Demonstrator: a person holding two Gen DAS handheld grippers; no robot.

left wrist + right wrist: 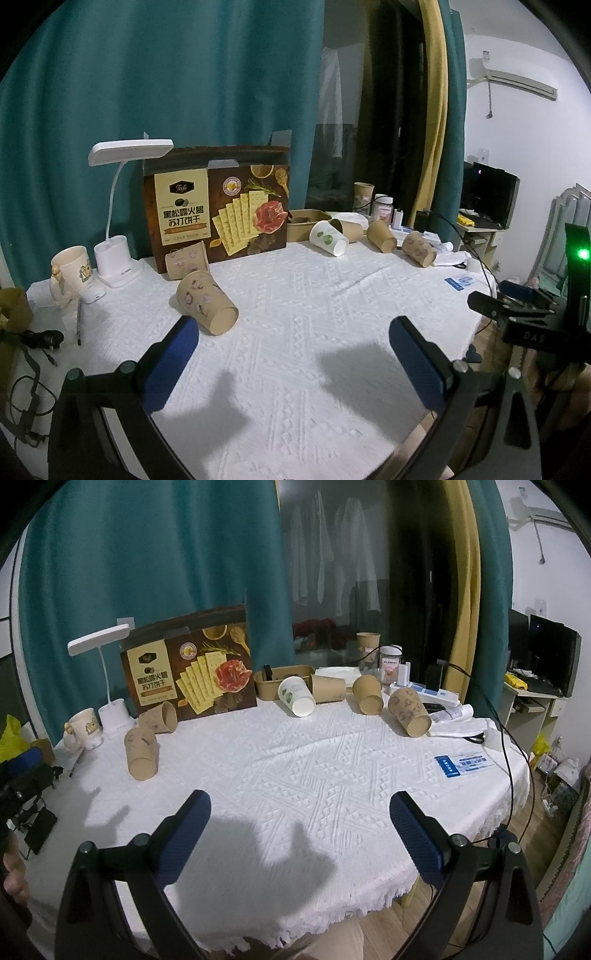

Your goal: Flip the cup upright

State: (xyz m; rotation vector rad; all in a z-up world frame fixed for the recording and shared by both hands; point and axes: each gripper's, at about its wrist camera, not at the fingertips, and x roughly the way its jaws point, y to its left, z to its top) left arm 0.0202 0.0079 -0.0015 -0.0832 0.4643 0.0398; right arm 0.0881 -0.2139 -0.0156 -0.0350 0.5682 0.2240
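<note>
Above the white tablecloth [314, 746], both grippers' fingers [173, 362] [417, 834] hover spread, paper cups [207, 302] lying toppled beyond.

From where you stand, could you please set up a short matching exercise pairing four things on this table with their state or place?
Things:
1. white paper cup
2. desk lamp
3. blue card
4. ceramic mug

States or places:
A. flat on the cloth, at the right
B. upright, at the far left
C. on its side, mouth towards the camera
D. standing beside the cracker box

Pairs: 1-C, 2-D, 3-A, 4-B
</note>
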